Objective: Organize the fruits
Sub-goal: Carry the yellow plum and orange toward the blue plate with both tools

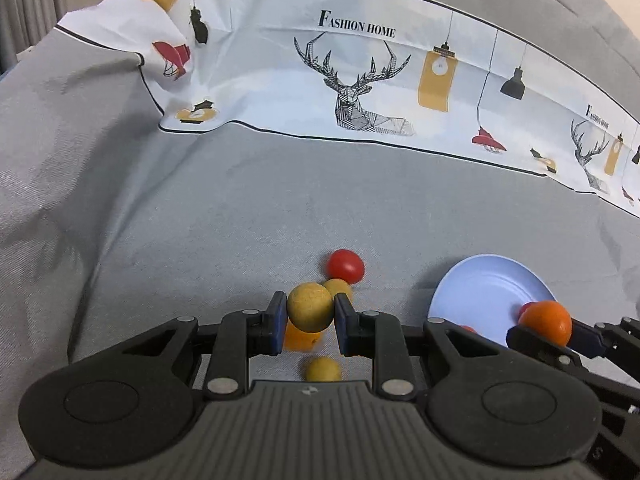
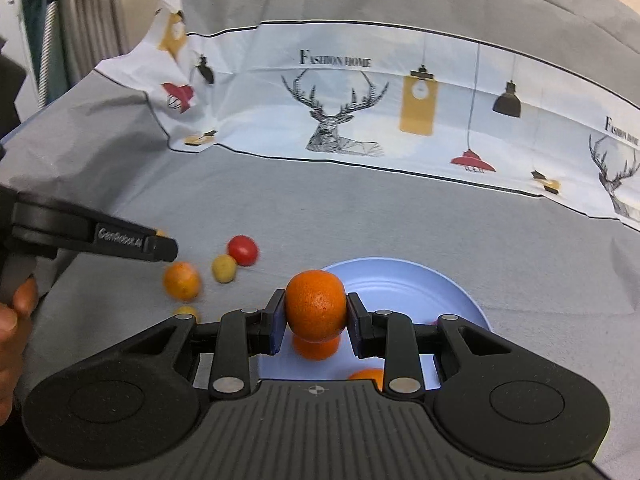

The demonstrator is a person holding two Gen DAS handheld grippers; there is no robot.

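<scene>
My left gripper (image 1: 311, 312) is shut on a yellow round fruit (image 1: 310, 307), held above the grey cloth. Under and around it lie a red fruit (image 1: 346, 266), another yellow fruit (image 1: 338, 288), an orange fruit (image 1: 300, 338) and a small yellow fruit (image 1: 323, 369). My right gripper (image 2: 315, 312) is shut on an orange (image 2: 315, 306), held over the near-left edge of the light blue plate (image 2: 420, 292). Two more orange fruits (image 2: 316, 348) (image 2: 366, 376) lie on the plate below. The plate (image 1: 488, 296) and the held orange (image 1: 546, 322) also show in the left wrist view.
A grey cloth (image 1: 200, 220) covers the surface. A white printed sheet with deer and lamps (image 1: 360, 80) lies across the back. In the right wrist view the left gripper's arm (image 2: 92, 236) and a hand (image 2: 16, 312) reach in from the left, above loose fruits (image 2: 182, 280).
</scene>
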